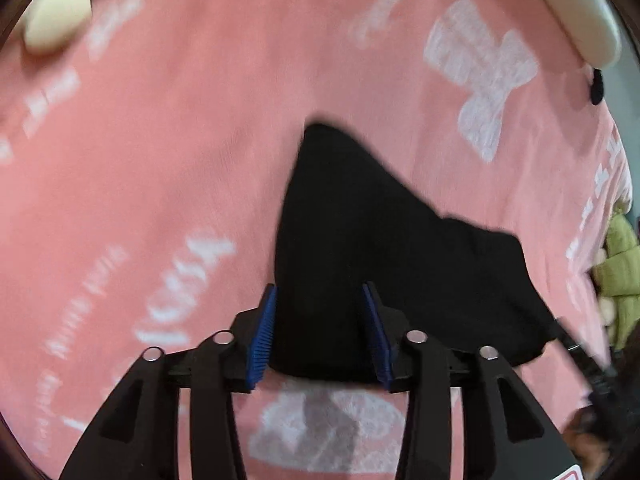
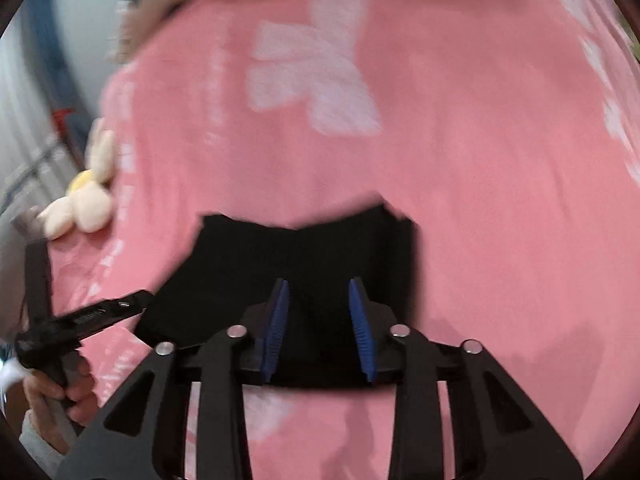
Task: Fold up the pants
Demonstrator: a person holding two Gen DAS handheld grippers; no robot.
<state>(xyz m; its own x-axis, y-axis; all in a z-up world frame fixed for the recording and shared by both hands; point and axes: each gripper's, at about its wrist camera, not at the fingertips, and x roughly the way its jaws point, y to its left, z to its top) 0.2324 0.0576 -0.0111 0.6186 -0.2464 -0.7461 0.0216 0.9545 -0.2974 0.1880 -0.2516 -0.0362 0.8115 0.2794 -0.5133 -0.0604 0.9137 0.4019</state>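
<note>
The black pants (image 1: 380, 248) lie folded into a compact bundle on a pink blanket (image 1: 160, 140). They also show in the right wrist view (image 2: 304, 252). My left gripper (image 1: 320, 328) is open, its blue-padded jaws spread on either side of the bundle's near edge. My right gripper (image 2: 319, 324) is open too, jaws spread over the near edge of the bundle. The left gripper's handle and the hand on it show at the left of the right wrist view (image 2: 80, 320). Both views are blurred by motion.
The pink blanket (image 2: 480, 200) has white printed patterns. A cream flower plush (image 2: 86, 200) lies at its left edge, also seen in the left wrist view (image 1: 56, 8). A white cushion (image 1: 576, 8) and a green plush (image 1: 620, 256) sit at the right.
</note>
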